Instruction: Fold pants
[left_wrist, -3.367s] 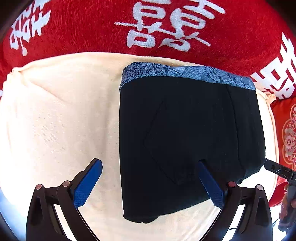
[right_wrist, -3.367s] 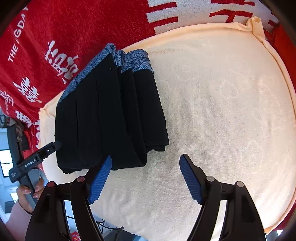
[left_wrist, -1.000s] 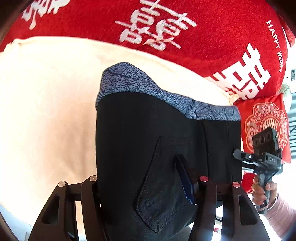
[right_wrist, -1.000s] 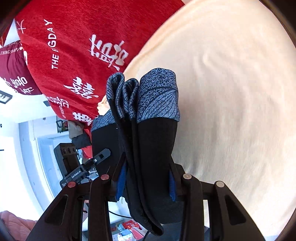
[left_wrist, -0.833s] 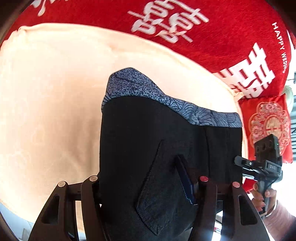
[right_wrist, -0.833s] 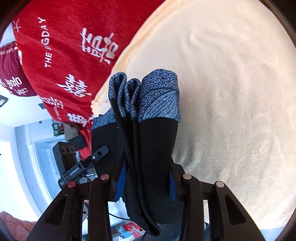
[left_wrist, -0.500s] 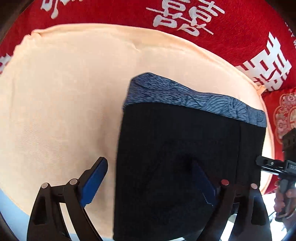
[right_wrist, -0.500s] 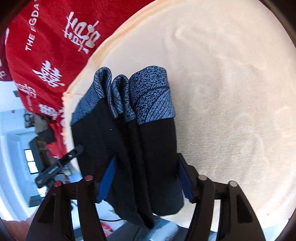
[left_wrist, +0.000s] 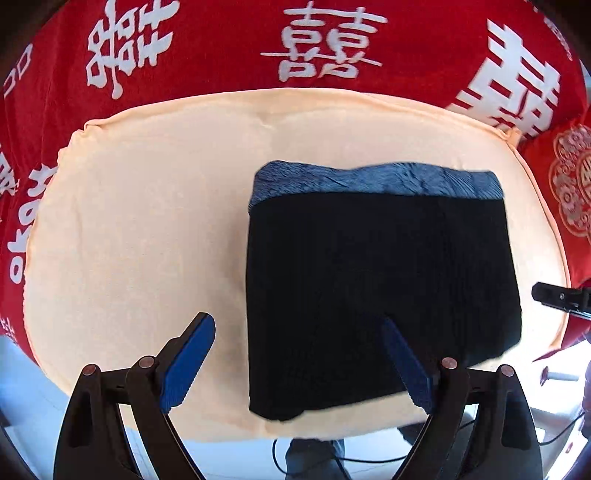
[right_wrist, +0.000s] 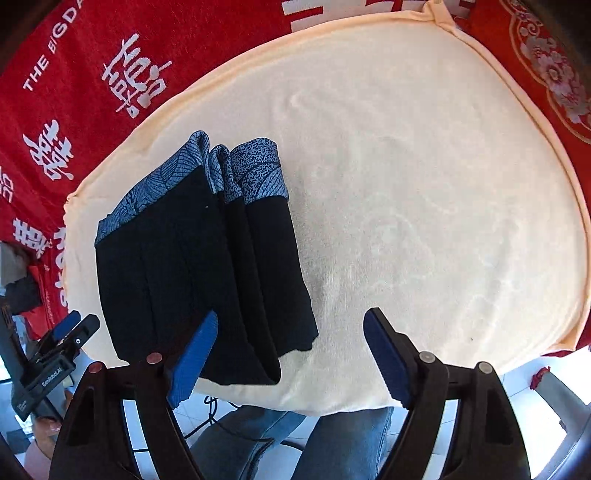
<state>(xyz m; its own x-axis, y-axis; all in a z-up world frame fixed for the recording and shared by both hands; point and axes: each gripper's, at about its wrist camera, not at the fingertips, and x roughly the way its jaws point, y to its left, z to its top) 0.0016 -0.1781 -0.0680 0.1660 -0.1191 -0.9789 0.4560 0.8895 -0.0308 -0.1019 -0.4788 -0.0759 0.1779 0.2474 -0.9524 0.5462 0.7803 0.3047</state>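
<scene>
The folded black pants (left_wrist: 380, 277) with a blue-grey patterned waistband lie flat on the right half of a cream cushion (left_wrist: 147, 221). My left gripper (left_wrist: 295, 332) hangs open above their near left edge; its right finger is over the cloth, its left finger over bare cushion, and neither pad presses. In the right wrist view the pants (right_wrist: 184, 266) sit at the left of the cushion (right_wrist: 424, 203). My right gripper (right_wrist: 291, 321) is above their near corner, jaws opening, nothing gripped between them. The left gripper's tip (right_wrist: 55, 354) shows at the far left there.
A red cloth with white characters (left_wrist: 221, 44) lies behind and around the cushion. A red embroidered pillow (left_wrist: 569, 192) sits at the right. The person's legs in jeans (right_wrist: 332, 435) and a cable on the floor show below the cushion's near edge.
Both grippers held the folded pants lifted a second ago. Their jaws have spread and drawn back, and the pants now rest flat on the cushion.
</scene>
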